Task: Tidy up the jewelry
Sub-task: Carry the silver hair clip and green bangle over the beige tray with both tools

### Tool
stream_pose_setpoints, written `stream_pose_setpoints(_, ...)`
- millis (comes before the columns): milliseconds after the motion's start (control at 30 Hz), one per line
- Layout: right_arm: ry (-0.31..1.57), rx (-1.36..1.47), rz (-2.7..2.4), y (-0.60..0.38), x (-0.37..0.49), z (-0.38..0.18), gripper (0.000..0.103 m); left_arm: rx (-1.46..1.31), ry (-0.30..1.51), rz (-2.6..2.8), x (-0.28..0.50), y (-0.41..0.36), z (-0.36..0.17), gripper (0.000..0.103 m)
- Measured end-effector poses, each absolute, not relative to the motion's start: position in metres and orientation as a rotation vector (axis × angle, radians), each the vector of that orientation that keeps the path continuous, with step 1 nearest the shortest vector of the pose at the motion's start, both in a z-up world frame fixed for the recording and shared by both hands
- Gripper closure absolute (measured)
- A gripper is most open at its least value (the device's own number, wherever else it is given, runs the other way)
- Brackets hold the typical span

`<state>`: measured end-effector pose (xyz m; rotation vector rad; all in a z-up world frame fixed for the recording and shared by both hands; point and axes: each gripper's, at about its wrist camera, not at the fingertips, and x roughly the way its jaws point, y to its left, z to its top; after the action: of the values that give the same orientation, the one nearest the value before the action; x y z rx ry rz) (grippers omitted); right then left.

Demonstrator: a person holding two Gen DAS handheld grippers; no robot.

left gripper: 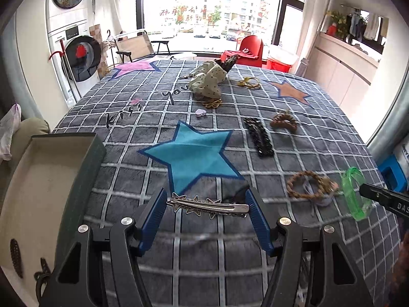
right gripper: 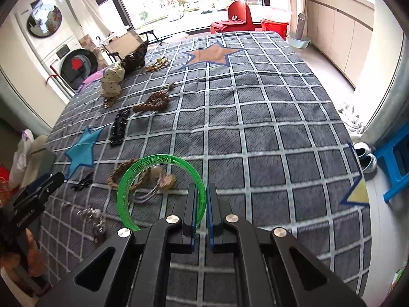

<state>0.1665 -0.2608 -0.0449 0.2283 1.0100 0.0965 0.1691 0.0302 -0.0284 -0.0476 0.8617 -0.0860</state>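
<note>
Item one, the surface: we record a bed under a grey plush blanket (left gripper: 294, 138) crossed by a pale grid, with sewn-on stars, a blue star (left gripper: 194, 153) near the middle, an orange star (right gripper: 209, 55) toward the far end, a pink one at the far left corner and a yellow one at the right edge.

Item two, the room: a wide window (left gripper: 212, 5) at the far end giving on buildings and parked cars; stacked laundry machines (left gripper: 74, 41) at far left; a red chair (right gripper: 240, 12) before the window; pale cabinets (right gripper: 340, 33) along the right wall; a blue stool (right gripper: 393, 158) and shoes on the floor at right.

Item three, loose pieces on the blanket: a black beaded clip (left gripper: 258, 136), a brown woven clip (left gripper: 283, 122), a braided hair tie (left gripper: 306, 185), a dotted cream scrunchie (left gripper: 207, 79), gold pieces beyond it, and a small silver cluster (right gripper: 89, 213) near us.

Item four, held pieces: our left hand-held gripper (left gripper: 208, 204) has its blue pads closed on the two ends of a silver star hair clip (left gripper: 207, 204), carried lengthwise between them above the blanket. Our right hand-held gripper (right gripper: 202, 204) is pressed nearly together, pinching the rim of a green bangle (right gripper: 158, 179), which stands up off the blanket.

Item five: an open box (left gripper: 51, 179) at near left, white inside, dark outside, holding a few dark pieces in its near corner.
</note>
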Motion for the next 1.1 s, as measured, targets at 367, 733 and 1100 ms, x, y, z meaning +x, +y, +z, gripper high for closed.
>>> stream_pose_setpoints(367, 1.007, 0.229, 0.150, -0.239, 0.136, -0.031, 0.096, -0.053, 0.831, -0.116, 0.121, 0.040, -0.007, 0.038)
stream_pose_setpoints(733, 0.970, 0.172, 0.228, -0.186, 0.119, 0.002, 0.096, -0.104, 0.763, -0.095, 0.083, 0.083, 0.021, 0.038)
stream_pose_setpoints(1100, 0.925, 0.085, 0.371, -0.096, 0.122, 0.033, 0.096, -0.156, 0.716, 0.016, 0.057, 0.157, 0.032, 0.038)
